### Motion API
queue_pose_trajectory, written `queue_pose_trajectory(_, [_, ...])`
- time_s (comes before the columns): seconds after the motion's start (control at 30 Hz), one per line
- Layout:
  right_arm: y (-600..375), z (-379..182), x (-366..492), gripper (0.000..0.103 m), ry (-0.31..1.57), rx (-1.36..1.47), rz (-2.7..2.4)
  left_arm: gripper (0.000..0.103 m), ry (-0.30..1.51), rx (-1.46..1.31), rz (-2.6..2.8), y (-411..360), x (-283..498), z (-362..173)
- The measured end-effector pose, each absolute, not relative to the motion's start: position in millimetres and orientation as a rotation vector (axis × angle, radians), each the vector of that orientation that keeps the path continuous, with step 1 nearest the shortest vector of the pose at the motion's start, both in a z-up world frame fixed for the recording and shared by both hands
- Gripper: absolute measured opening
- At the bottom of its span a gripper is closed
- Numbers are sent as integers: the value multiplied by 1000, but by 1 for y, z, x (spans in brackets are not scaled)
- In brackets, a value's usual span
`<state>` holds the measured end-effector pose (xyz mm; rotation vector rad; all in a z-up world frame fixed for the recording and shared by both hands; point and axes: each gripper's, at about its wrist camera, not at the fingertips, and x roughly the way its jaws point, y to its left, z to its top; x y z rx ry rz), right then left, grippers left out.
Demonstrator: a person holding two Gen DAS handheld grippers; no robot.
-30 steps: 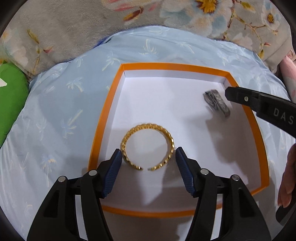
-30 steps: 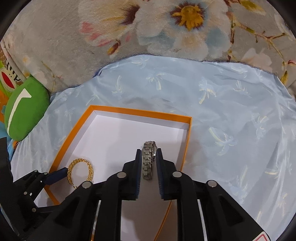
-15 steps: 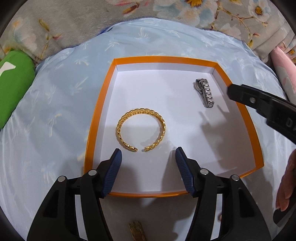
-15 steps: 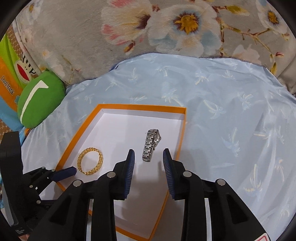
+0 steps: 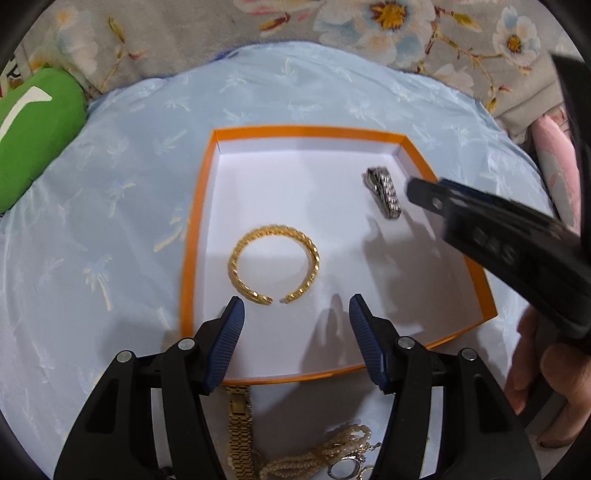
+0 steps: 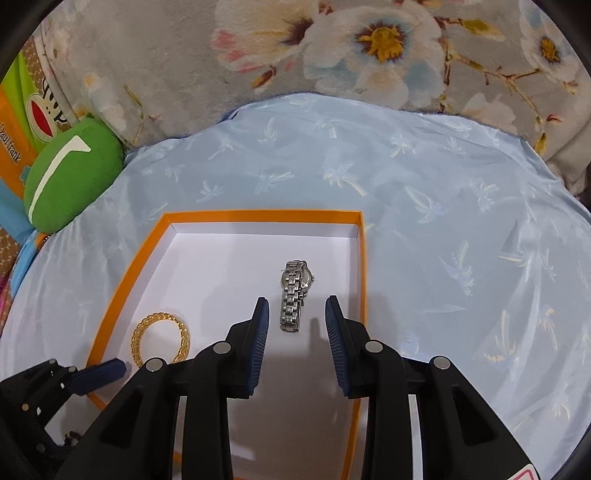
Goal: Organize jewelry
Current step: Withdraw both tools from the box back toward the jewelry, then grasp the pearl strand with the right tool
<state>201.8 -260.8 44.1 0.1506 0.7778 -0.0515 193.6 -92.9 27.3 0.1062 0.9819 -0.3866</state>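
On the far left a green cushion (image 5: 33,133) is lying against the flowery blanket (image 5: 177,33), right at the edge of the light blue cloth (image 5: 110,206) with little palm trees on it. You are holding your left claw (image 5: 295,314) over the near edge of the orange box (image 5: 192,236), which is sitting on that cloth. Its two blue fingers (image 5: 229,332) are standing wide apart and nothing is sitting between them. Just past those fingers the gold bangle (image 5: 274,264) is lying flat on the white floor of the box, toward the left side, with its gap facing you. Below the box, on the cloth near you, a gold watch band (image 5: 240,432) and a string of pearls (image 5: 325,450) are lying side by side, with a small silver ring-shaped piece among the pearls that is too small to name. Farther right in the box, the silver watch (image 6: 294,293) is lying in a straight line near the right wall. You are holding your right claw (image 6: 295,325) just short of it. Its fingers are standing apart too, and they are not touching the watch, which is resting on the box floor by itself. At the far right edge of the left camera view, your hand (image 5: 543,380) is wrapping around the black handle of that right claw.
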Motion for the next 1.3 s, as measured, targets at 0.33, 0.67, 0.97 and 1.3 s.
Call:
queue_pose_trajectory(0.33, [-239, 57, 100, 31, 768, 161, -6, 72, 824, 94, -282, -26, 172, 72])
queue_pose_trajectory(0.67, [-167, 44, 63, 31, 804, 37, 201, 75, 922, 13, -192, 48, 111, 42])
queue_pose_trajectory(0.97, [-136, 19, 92, 43, 846, -260, 394, 75, 950, -5, -184, 76, 79, 36])
queue_pose_trajectory(1.3, [-127, 0, 109, 40, 931, -258, 494, 76, 1005, -39, -224, 80, 71, 23])
